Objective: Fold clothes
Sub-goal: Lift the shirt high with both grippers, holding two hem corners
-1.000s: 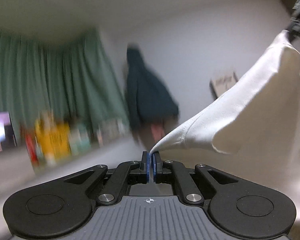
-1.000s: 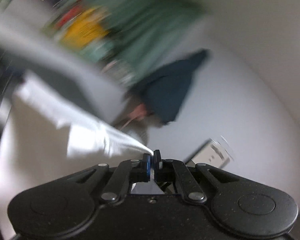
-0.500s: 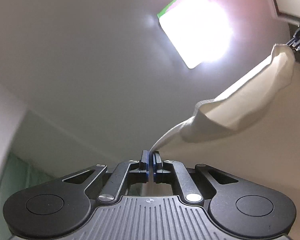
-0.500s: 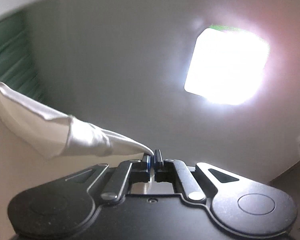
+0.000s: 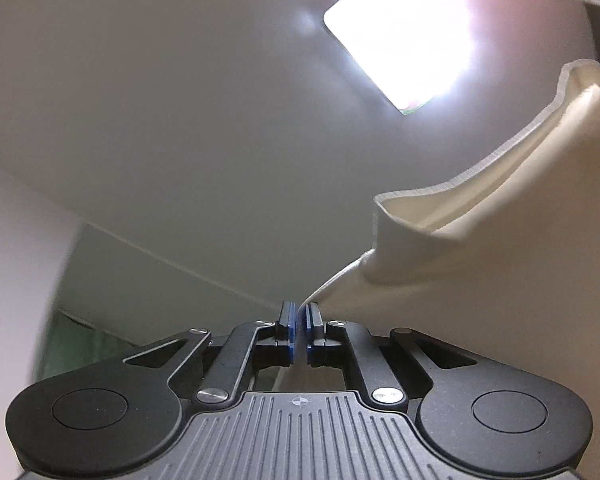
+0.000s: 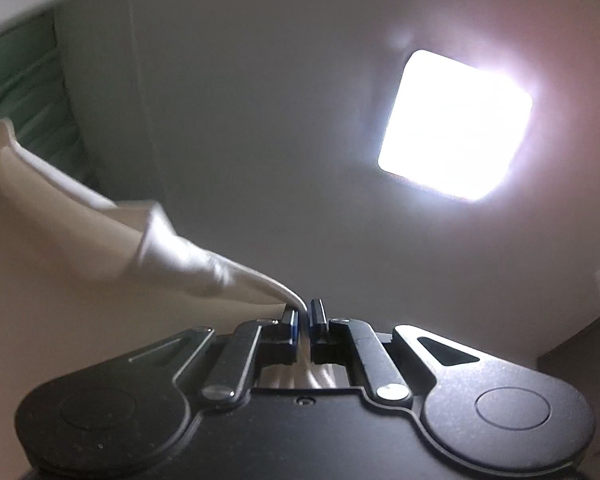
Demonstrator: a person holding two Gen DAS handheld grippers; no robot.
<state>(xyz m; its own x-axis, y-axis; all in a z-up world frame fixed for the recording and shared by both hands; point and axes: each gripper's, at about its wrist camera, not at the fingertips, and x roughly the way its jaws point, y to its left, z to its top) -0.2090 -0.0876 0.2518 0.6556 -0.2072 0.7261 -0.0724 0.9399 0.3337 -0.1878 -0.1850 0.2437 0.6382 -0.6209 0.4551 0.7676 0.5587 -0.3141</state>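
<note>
Your left claw (image 5: 299, 322) and right claw (image 6: 305, 320), each pinched on the cream garment (image 5: 500, 264), now point ceilingward, no longer roomward; it hangs stretched between them, ready for folding.

1. The left tool (image 5: 299, 314) is tilted steeply upward, toward the ceiling.
2. Its blue-padded fingers (image 5: 287, 320) stand nearly together, pinching a thin edge of the white garment (image 5: 480, 280).
3. The right tool (image 6: 304, 312) is tilted up the same way.
4. Its fingers (image 6: 318, 314) are clamped on another corner of the garment, which trails off to its left.
5. In the left wrist view the right tool's tip shows at the far right edge, at the cloth's other end.
</note>
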